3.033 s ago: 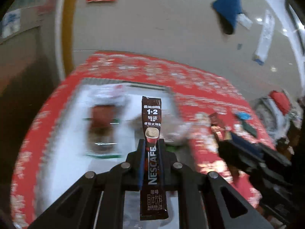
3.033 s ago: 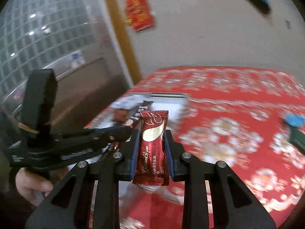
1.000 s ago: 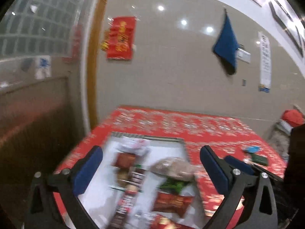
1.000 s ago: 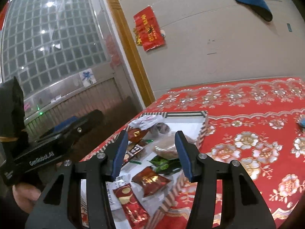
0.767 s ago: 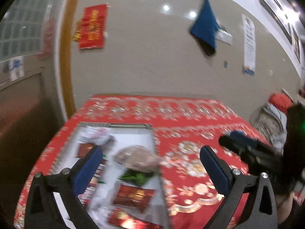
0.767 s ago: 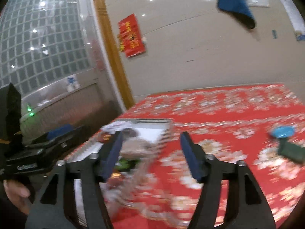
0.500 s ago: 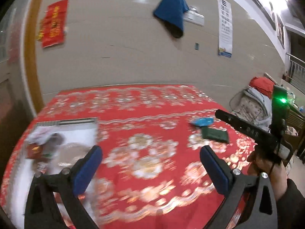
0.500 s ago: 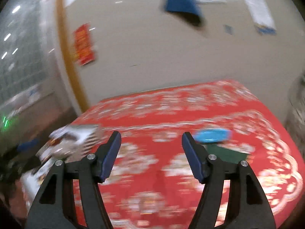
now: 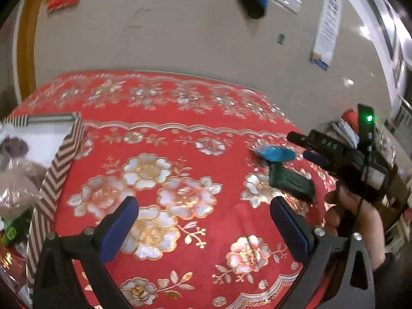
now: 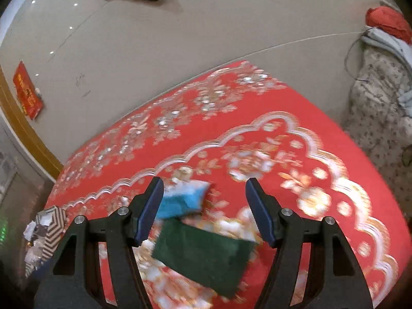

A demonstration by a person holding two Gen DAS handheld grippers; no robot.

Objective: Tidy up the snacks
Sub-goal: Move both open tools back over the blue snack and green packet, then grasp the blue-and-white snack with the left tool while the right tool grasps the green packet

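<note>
- Left tongs (image 9: 203, 221): jaws spread wide, nothing between them, above the flowered red cloth (image 9: 180, 159) on the table.
- Right tongs (image 10: 204, 206): jaws apart after just widening, gripping nothing; the blue packet (image 10: 185, 200) and dark green packet (image 10: 203, 252) lie below and between the pads, untouched.
- Both packets lie side by side, touching, near the table's right edge.
- Striped-rim tray (image 9: 61, 159) at the table's left edge holds bagged snacks (image 9: 15, 193).
- A person's hand (image 9: 355, 219) grips the right tool's handle.
</note>
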